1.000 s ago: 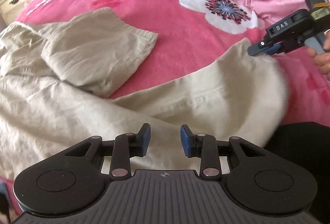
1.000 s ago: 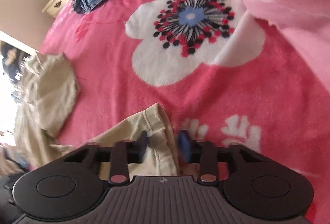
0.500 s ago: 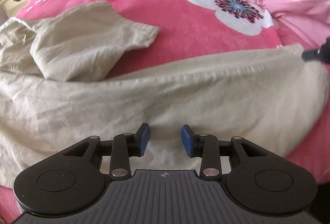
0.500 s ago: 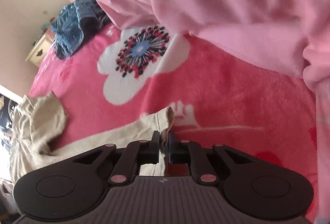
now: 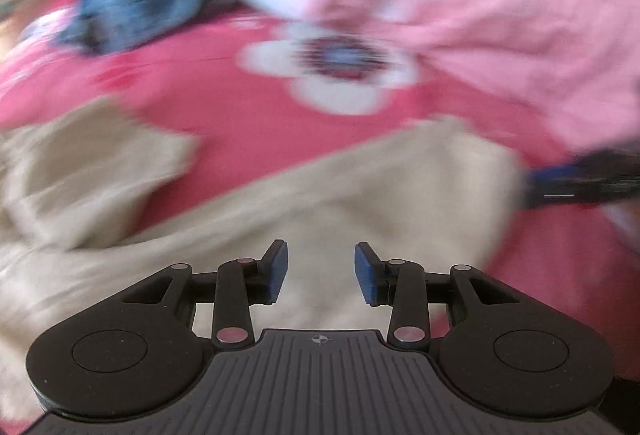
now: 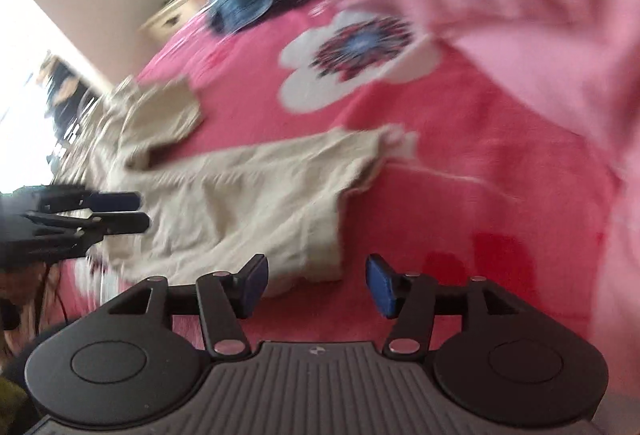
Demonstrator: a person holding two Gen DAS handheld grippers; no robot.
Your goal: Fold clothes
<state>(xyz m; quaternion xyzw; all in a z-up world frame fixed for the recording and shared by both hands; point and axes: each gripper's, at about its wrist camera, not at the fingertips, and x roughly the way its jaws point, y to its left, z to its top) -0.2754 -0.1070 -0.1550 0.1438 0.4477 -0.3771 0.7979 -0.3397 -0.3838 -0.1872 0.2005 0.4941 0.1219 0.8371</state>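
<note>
Beige trousers (image 5: 360, 195) lie spread on the pink flowered bedspread (image 5: 248, 115), one leg stretched to the right, the other folded at the left (image 5: 92, 159). My left gripper (image 5: 321, 271) is open just above the stretched leg, holding nothing. My right gripper (image 6: 316, 285) is open and empty, just off the leg's hem (image 6: 320, 235). In the left wrist view the right gripper (image 5: 560, 187) shows at the hem's right edge. In the right wrist view the left gripper (image 6: 120, 213) hovers over the trousers (image 6: 248, 195). Both views are blurred.
A heap of blue denim (image 5: 136, 15) lies at the far side of the bed. A pink blanket (image 5: 500, 15) is bunched at the right. A pale wooden dresser (image 6: 172, 15) stands beyond the bed by the wall.
My right gripper was shut on the trouser leg's hem and has opened and let it go, drawing back. The leg now lies stretched out. The left gripper has stayed open and tilted upward.
</note>
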